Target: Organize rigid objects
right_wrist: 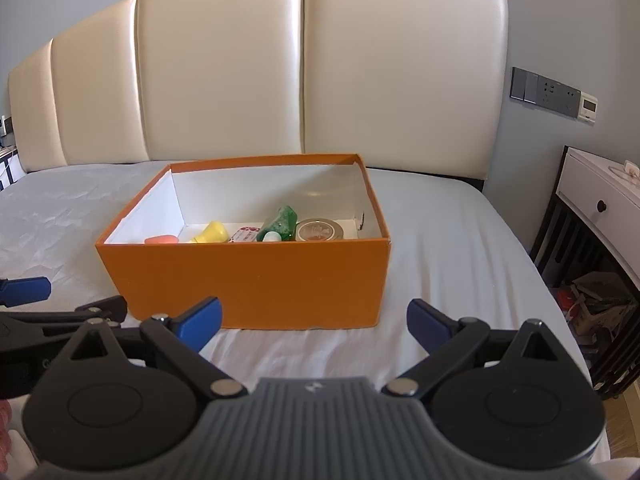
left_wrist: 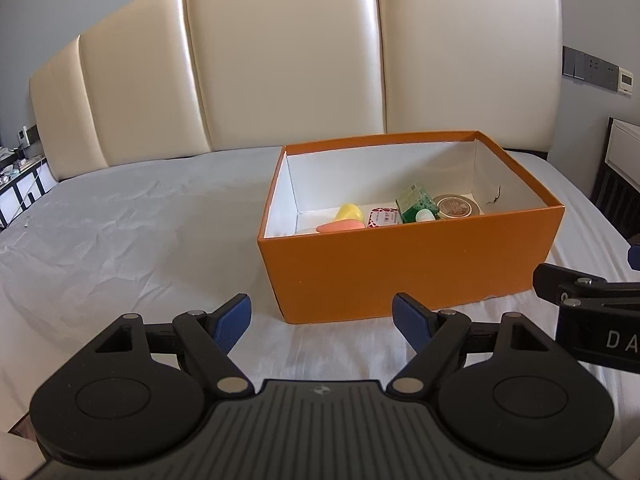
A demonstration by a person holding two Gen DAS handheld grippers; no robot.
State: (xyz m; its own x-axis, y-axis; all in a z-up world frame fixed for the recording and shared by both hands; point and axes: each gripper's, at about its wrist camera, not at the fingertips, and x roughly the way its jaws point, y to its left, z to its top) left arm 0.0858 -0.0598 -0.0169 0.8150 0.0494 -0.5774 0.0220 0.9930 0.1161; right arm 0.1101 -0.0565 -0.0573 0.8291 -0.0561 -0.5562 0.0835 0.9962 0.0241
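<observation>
An orange box [left_wrist: 408, 268] with a white inside stands on the bed; it also shows in the right wrist view [right_wrist: 256, 280]. Inside lie a yellow piece [left_wrist: 349, 212], an orange-pink piece [left_wrist: 340, 226], a red-and-white packet [left_wrist: 384, 216], a green carton [left_wrist: 414, 202], a small white cap [left_wrist: 425, 215] and a round brown tin [left_wrist: 456, 206]. My left gripper [left_wrist: 322, 322] is open and empty, just before the box's near wall. My right gripper [right_wrist: 314, 324] is open and empty, also before the near wall, to the right of the left one.
The bed has a wrinkled white sheet [left_wrist: 120, 240] and a cream padded headboard [left_wrist: 280, 60]. A dark nightstand with a white drawer [right_wrist: 600, 216] stands at the bed's right. Wall switches [right_wrist: 552, 96] are above it. A cluttered table [left_wrist: 16, 168] is at far left.
</observation>
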